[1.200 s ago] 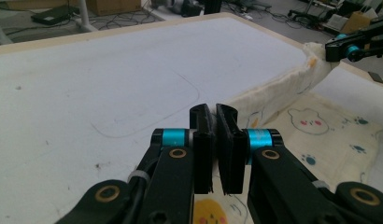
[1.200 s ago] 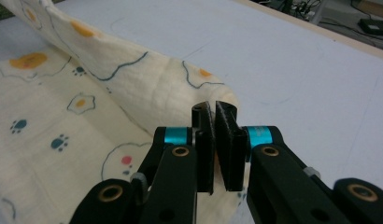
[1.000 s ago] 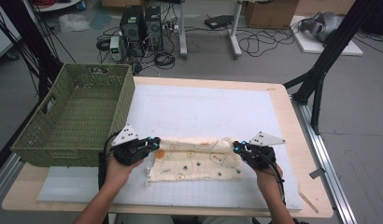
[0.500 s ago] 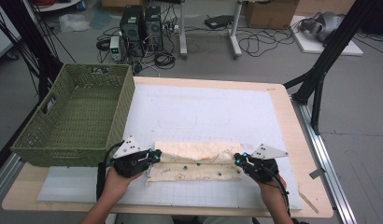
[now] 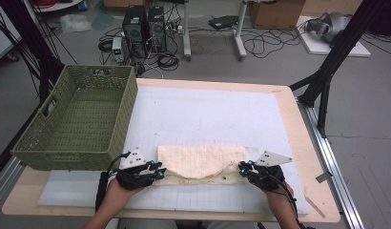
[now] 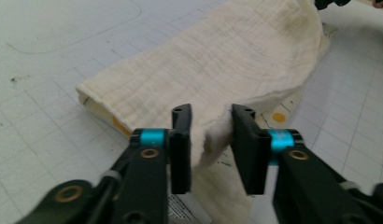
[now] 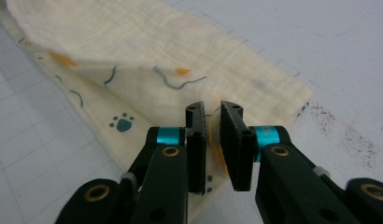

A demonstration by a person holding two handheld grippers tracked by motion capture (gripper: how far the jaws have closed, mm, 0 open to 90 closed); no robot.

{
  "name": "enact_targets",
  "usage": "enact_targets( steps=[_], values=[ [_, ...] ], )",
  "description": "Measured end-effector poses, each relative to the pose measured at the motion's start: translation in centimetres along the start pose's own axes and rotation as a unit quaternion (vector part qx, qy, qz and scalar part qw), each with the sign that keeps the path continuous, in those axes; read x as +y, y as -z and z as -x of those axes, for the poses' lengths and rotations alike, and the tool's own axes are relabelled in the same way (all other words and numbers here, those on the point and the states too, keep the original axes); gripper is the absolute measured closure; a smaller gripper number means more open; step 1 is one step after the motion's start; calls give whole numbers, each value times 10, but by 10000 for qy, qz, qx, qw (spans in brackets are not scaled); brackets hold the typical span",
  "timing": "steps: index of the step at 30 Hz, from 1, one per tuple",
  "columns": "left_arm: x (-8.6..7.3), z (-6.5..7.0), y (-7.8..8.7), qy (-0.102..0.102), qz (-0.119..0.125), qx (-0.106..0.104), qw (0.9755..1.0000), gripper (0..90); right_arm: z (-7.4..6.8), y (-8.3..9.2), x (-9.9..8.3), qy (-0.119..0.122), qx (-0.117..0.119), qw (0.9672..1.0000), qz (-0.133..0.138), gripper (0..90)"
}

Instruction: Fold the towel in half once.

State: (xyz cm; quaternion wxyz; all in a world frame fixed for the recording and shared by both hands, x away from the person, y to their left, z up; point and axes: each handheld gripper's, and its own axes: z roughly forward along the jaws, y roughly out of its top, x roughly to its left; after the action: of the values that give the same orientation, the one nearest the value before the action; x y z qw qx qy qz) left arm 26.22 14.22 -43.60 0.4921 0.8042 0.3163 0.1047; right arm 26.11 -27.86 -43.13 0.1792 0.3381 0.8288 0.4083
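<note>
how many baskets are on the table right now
1: a green woven basket sits at the table's far left edge, beside the white mat. None is seen elsewhere on the table.

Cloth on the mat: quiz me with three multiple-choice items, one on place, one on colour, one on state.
1. Where does the green wicker basket stand?
A. at the table's left side
B. at the table's right side
C. on the cloth

2. What colour is the paw print on the cream cloth?
A. red
B. dark blue-grey
C. pink

3. How does the cloth lie?
A. spread out in one flat layer
B. rolled into a ball
C. folded over on itself

Key: 1 A, the high view shows it left of the white mat. 2 B, the right gripper view shows it dark blue-grey. 3 C, the plain side overlaps the printed layer between the left gripper and right gripper.
</note>
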Motion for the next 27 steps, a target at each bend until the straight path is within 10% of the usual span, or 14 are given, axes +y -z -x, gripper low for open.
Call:
enact_targets(
  steps=[6, 14, 27],
  values=[
    [6, -3, 12, 141, 520, -144, 9984, 478, 0, 13, -3, 23, -53, 10000, 80, 750],
    [13, -18, 11, 365, 614, 325, 9969, 465, 18, 39, -9, -545, -304, 9965, 557, 688],
    [32, -53, -39, 608, 55, 1080, 9923, 446, 32, -19, 15, -654, -663, 9957, 6, 568]
  ],
)
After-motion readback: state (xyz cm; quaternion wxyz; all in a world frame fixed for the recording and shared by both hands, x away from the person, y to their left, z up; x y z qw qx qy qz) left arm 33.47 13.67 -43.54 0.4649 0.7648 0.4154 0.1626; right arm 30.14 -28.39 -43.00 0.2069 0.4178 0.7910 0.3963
